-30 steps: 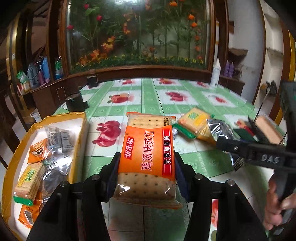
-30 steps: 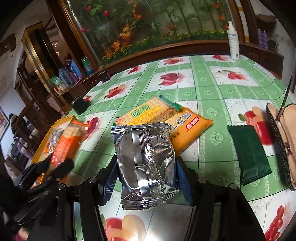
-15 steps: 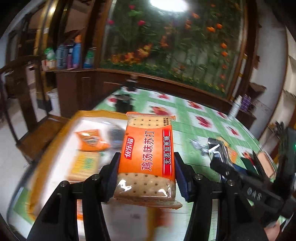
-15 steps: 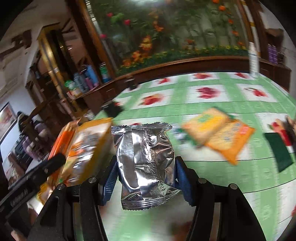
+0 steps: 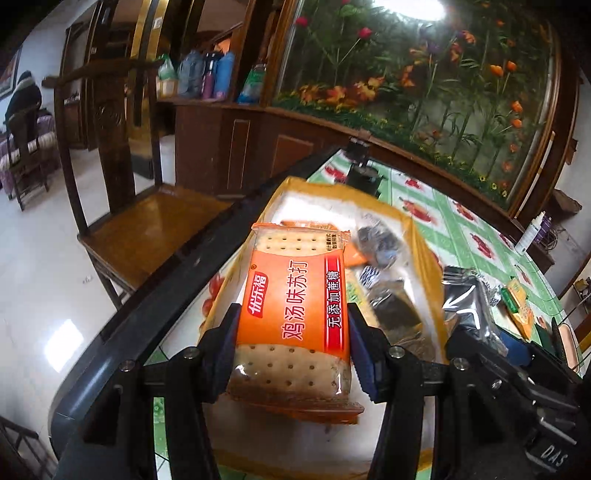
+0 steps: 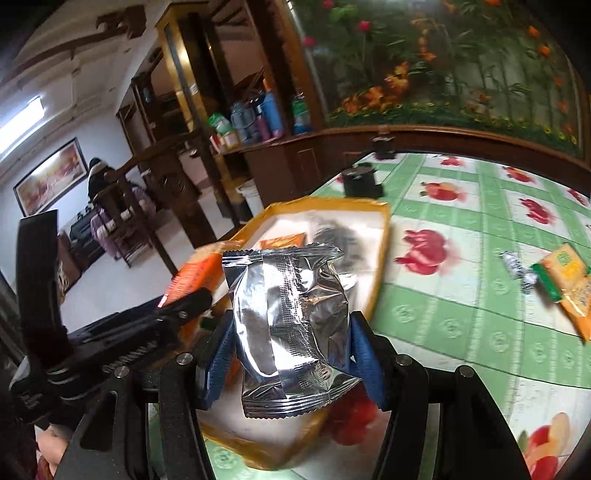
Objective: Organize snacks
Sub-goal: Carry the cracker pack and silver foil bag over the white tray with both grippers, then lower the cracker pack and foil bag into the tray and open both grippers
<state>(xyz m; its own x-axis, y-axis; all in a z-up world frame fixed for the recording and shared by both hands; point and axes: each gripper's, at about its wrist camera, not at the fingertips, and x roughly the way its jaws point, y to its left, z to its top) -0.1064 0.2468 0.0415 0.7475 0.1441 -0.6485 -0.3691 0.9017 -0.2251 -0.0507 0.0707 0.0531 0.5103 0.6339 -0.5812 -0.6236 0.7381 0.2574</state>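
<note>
Left gripper (image 5: 291, 332) clamps orange cracker pack (image 5: 293, 310); right gripper (image 6: 291, 343) clamps silver foil packet (image 6: 291, 332). Both packs held above yellow-rimmed tray (image 6: 382, 251) w/ snacks, on surface (image 6: 480, 295).

Lit by daylight, bright overall, with corners falling to black vignette. Blown-out white glare on the glass of the flower-painted cabinet panel (image 5: 406, 9) at top of left wrist view; pale window reflections on the glossy white floor tiles (image 5: 62, 345). Sharp on the orange cracker packet (image 5: 295, 314) and crinkled silver foil packet (image 6: 291, 332), the foil throwing hard specular highlights. Motion-smeared behind both: the yellow-rimmed white tray (image 6: 382, 258) and green fruit-print tablecloth (image 6: 480, 314). Strongly bowed by fisheye toward the edges, bending the dark wooden chair (image 5: 110, 155).
</note>
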